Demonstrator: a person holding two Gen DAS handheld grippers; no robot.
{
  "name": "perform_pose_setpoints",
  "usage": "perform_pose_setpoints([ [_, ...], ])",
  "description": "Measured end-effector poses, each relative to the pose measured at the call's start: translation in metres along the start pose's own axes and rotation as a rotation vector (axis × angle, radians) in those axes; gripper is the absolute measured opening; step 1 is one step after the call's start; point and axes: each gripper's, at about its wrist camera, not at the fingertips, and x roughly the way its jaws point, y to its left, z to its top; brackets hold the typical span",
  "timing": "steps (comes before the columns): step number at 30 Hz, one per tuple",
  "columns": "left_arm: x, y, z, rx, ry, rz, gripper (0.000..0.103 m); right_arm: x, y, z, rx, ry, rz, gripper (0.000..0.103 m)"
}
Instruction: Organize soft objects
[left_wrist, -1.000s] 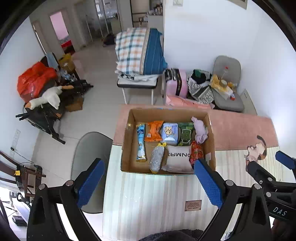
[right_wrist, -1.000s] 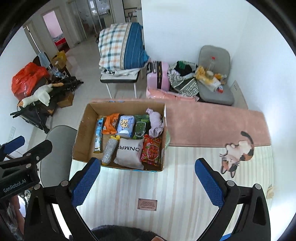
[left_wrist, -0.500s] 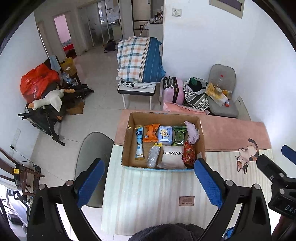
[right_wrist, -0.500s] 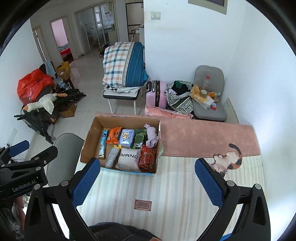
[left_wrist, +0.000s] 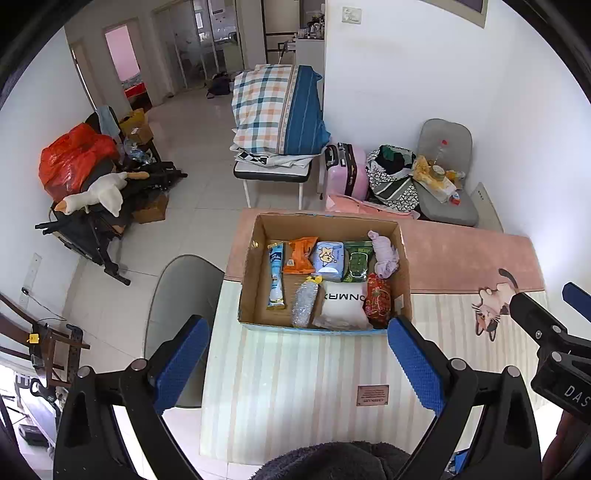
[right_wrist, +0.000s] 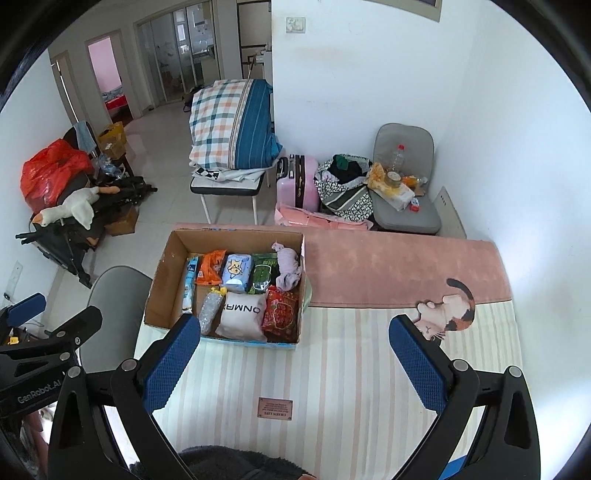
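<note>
We are looking down on the cardboard box (left_wrist: 325, 271), which is sitting at the far left part of the striped mat (left_wrist: 295, 387) on the table and holding all the soft things in two tidy rows. Along the far row are lying a long blue packet (left_wrist: 276, 275), an orange packet (left_wrist: 300, 254), a blue tissue pack (left_wrist: 328, 257) with a cartoon cat, a green pack (left_wrist: 357, 261) and a bundled lilac cloth (left_wrist: 384, 254); nearer us are resting a crinkly clear bag (left_wrist: 305, 304), a white pouch (left_wrist: 341, 306) and a red packet (left_wrist: 377, 300).

We are holding the left gripper (left_wrist: 295, 360) and the right gripper (right_wrist: 295, 360) high above the mat, both spread wide and carrying nothing (nothing soft is lying loose on the mat that we can see).

We judge the sorting close to done. A careless descent could be clipping the box's near wall and dragging it across the mat, or a jaw could be snagging the cloth and pulling the neighbouring packs askew.

The white pouch is showing "ONMRX", reversed. The left tool reads "GenRobot.AI"; the right tool shows "DAS". The mat's small tag (right_wrist: 275, 408) is too small to read surely.
</note>
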Motion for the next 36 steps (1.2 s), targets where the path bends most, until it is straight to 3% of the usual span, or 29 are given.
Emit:
perform_pose_setpoints([
  [36,0.0055,-0.001,-0.0004,-0.022,0.019,0.003,0.099,0.0057,-0.0018,-0.0008,0.0,0.011,-0.018,0.103],
])
